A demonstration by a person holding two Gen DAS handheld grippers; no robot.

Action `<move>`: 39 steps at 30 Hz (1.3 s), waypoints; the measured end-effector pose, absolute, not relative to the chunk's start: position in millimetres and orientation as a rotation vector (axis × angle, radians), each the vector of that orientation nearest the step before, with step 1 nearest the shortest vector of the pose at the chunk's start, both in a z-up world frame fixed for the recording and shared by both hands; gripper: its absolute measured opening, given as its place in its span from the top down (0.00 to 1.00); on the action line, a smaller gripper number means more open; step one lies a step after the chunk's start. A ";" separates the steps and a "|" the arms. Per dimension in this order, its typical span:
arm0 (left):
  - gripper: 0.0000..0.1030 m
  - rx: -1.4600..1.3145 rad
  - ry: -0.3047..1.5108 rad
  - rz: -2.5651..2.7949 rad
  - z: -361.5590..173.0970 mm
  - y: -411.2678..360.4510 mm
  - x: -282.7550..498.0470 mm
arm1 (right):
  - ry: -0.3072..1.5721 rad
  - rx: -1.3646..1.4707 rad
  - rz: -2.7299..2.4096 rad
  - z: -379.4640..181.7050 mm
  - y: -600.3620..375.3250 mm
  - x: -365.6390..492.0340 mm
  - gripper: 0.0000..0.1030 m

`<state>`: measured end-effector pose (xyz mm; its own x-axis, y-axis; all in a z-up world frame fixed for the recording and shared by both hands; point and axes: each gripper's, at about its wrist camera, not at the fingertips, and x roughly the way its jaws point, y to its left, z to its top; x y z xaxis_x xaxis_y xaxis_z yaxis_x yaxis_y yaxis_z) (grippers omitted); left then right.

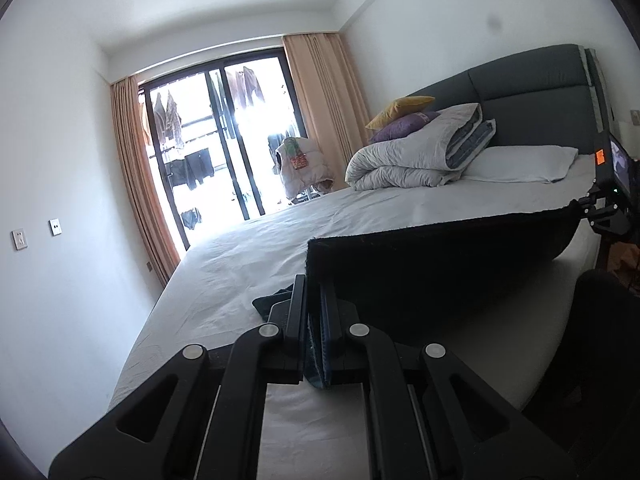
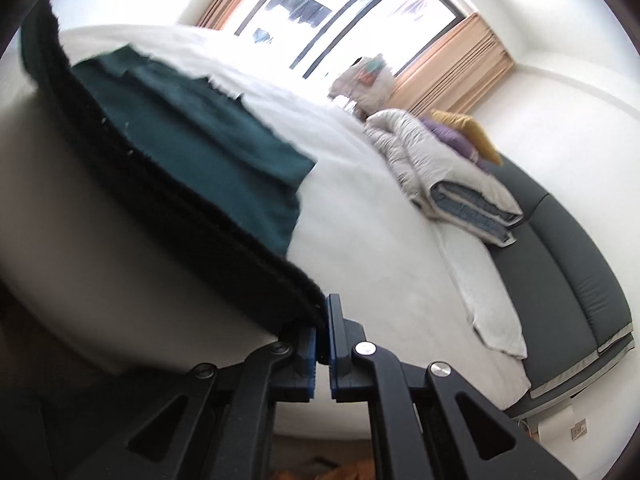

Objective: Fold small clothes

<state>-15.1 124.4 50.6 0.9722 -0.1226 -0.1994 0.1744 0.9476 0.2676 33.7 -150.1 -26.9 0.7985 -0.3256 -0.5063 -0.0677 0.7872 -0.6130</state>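
Left gripper (image 1: 314,304) and right gripper (image 2: 323,320), jaws clamped tight, both raised and level.

Blown-out window (image 1: 224,140) glare — fisheye warping

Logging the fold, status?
Both tongs, left and right, shut on dark green cloth. Edge lifted, rest on bed. Nothing in the way.

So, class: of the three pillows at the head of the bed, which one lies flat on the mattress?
The white pillow. The yellow pillow and purple pillow sit propped up behind the folded duvet.
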 end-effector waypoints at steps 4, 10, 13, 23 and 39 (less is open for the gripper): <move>0.95 0.253 0.184 -0.115 60.9 128.9 2.5 | 0.565 -0.685 -0.153 -5.3 -140.2 62.5 0.96; 0.96 0.190 0.218 -0.074 71.1 143.4 40.0 | 0.488 -0.781 -0.119 12.6 -124.1 111.8 0.96; 0.96 0.156 0.250 -0.056 73.6 155.0 64.9 | 0.492 -0.806 -0.106 15.5 -123.1 144.1 0.96; 0.96 0.144 0.351 -0.044 74.4 177.8 161.1 | 0.551 -0.879 -0.049 14.2 -107.9 247.8 0.96; 0.96 0.111 0.684 -0.002 -21.9 253.1 361.1 | 0.785 -0.873 0.044 -45.2 -81.3 401.1 0.96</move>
<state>361.1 253.1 -21.9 0.7752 0.0351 -0.6308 0.0379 0.9941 0.1019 401.1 -81.3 -45.2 0.7252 -0.2700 -0.6335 -0.3396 0.6601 -0.6701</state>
